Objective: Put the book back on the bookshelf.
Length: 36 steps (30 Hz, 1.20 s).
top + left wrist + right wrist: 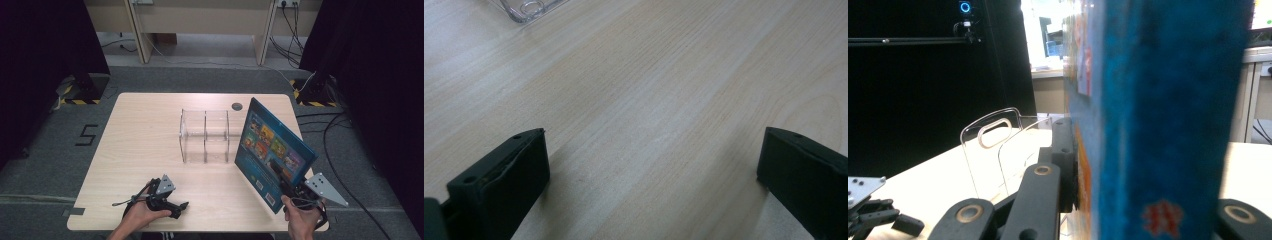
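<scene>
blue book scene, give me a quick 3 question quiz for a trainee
1. True or false: the right gripper is shut on the blue book.
2. Which describes the left gripper? A) clamped on the clear rack B) open, low over bare table wood C) holding the book's spine
3. Fill in: the book is held tilted, just to the ____ of the clear divider rack in the high view.

Key
1. True: the jaws press on both faces of the book in the right gripper view.
2. B: its jaws stand wide apart with nothing between them.
3. right
</scene>
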### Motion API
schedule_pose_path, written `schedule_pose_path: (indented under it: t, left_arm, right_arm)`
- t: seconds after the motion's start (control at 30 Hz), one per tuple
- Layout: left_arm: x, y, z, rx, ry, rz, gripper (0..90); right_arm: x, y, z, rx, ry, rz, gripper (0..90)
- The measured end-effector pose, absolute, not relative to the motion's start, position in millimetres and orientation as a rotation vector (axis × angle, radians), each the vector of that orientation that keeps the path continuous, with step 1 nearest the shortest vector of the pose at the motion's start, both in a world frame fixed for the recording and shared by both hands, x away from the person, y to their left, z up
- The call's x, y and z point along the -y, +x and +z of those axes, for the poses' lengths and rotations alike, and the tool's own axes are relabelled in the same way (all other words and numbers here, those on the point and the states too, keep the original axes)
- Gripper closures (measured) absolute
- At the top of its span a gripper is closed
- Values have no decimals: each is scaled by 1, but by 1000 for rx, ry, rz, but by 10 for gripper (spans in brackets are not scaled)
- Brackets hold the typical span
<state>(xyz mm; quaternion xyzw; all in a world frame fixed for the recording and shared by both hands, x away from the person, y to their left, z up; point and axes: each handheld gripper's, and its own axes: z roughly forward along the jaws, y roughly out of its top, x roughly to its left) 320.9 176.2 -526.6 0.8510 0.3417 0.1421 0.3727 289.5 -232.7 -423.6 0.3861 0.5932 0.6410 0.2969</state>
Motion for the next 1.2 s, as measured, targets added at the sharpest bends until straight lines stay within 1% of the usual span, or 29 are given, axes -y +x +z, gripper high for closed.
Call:
schedule_pose_path:
  t: [0.3,0.7,1.2]
  left_arm:
    - [-176,321,-527,-876,2181,364,0]
    - [-176,321,-527,-877,2179,363,0]
    - [-176,321,-527,-878,2180,365,0]
  right_arm:
    - [220,309,-419,-1556,1031,1681,825]
    - [201,338,-419,-1528,1048,1635,824]
    - [183,365,-422,-1490,1067,1578,823]
